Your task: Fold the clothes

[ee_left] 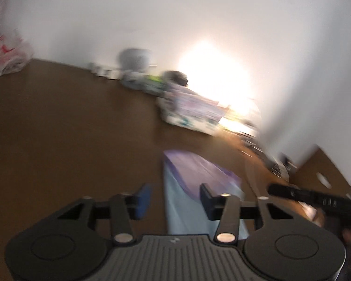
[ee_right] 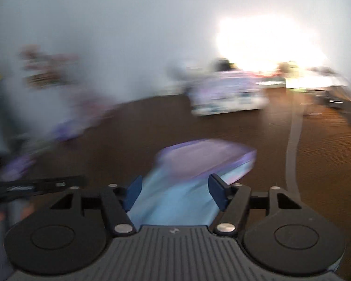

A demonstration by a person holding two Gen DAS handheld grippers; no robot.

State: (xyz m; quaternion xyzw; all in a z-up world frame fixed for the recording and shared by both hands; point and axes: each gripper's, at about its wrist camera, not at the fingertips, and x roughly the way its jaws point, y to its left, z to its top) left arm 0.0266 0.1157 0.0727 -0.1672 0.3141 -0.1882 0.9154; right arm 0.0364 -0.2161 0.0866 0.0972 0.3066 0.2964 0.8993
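Both grippers hang with their blue-padded jaws spread wide and holding nothing: the left gripper [ee_left: 173,201] and the right gripper [ee_right: 175,193] each frame the same folded garment [ee_left: 194,187], a light-blue and lilac bundle [ee_right: 199,166] lying flat on the brown table [ee_left: 70,128] just beyond the fingertips. In the left wrist view the other tool's black body juts in at the near right; heavy motion blur smears both pictures. Farther off, a patterned white box [ee_right: 229,96] sits toward the far edge before a glaring patch of light on the wall, and a plastic bag [ee_left: 4,51] slumps at the far left. The garment looks already folded into a compact rectangle, so the step in hand appears to be letting go; the next move likely calls for fetching another piece or setting this one aside.
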